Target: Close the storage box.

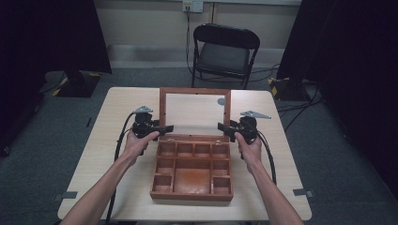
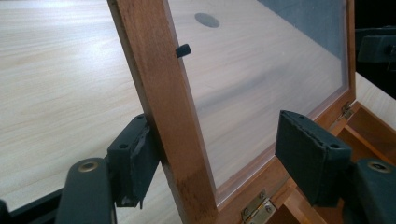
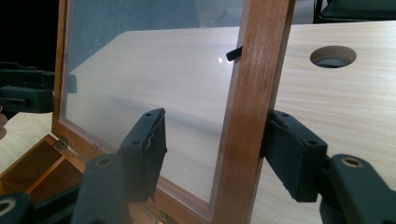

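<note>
Wood and glass make up the box (image 1: 192, 176) at the middle of the pale tabletop (image 1: 117, 154) in the high view: its compartmented tray lies flat near the person, and its glazed lid (image 1: 195, 114) stands upright at the far edge. The left tool (image 1: 168, 128) reaches the lid's left frame post from the side, and the right tool (image 1: 222, 126) reaches the right post, each carried in a hand. A black folding chair (image 1: 224, 51) stands beyond the tabletop.

In the left gripper view, the left tool (image 2: 219, 161) straddles the lid's wooden post (image 2: 159, 107). One pad (image 2: 135, 161) lies against the post's outer face, while the other pad (image 2: 310, 151) stands well clear of it over the glass pane, so the jaws are partly apart and not clamped. A brass hinge (image 2: 257, 210) shows at the lid's foot.

In the right gripper view, the right tool (image 3: 219, 149) straddles the other post (image 3: 252, 107). The outer pad (image 3: 292, 151) touches the wood or sits just beside it; the inner pad (image 3: 147, 147) stands apart, before the glass. A round hole (image 3: 333, 56) shows in the tabletop behind.
</note>
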Motion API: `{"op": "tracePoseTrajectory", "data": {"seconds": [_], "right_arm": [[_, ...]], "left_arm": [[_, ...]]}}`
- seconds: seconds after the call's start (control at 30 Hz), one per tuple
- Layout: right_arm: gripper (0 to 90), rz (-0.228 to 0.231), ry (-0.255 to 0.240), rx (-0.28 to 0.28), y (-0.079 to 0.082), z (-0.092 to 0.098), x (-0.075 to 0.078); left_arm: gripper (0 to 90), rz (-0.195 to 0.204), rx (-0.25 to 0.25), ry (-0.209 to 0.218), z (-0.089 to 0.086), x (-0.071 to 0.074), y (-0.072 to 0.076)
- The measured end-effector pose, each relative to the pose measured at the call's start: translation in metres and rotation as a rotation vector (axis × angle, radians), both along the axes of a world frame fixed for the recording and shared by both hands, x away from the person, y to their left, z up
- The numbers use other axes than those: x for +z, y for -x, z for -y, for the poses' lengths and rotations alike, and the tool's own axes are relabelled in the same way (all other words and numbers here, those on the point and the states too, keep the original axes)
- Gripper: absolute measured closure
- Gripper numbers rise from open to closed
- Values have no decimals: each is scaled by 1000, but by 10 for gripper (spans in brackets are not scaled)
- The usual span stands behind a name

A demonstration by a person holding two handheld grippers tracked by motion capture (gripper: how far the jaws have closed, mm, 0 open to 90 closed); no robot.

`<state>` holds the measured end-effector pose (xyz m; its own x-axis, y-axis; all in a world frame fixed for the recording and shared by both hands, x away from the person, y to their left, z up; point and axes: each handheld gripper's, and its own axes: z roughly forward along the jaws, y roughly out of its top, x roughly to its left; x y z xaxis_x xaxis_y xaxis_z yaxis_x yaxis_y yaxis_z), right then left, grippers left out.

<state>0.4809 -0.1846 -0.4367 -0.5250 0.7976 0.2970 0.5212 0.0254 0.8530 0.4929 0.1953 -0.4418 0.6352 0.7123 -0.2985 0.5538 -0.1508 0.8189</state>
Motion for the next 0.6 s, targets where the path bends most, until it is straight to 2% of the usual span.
{"op": "tracePoseTrajectory", "data": {"seconds": [0.07, 0.37, 0.6], "right_arm": [[393, 5, 3, 6, 1, 0, 2], [410, 38, -8, 36, 4, 4, 8], [442, 51, -14, 33, 6, 6, 11]], "left_arm": [[311, 1, -7, -8, -1, 2, 1], [348, 20, -14, 25, -3, 7, 2], [361, 34, -18, 37, -3, 8, 3]]}}
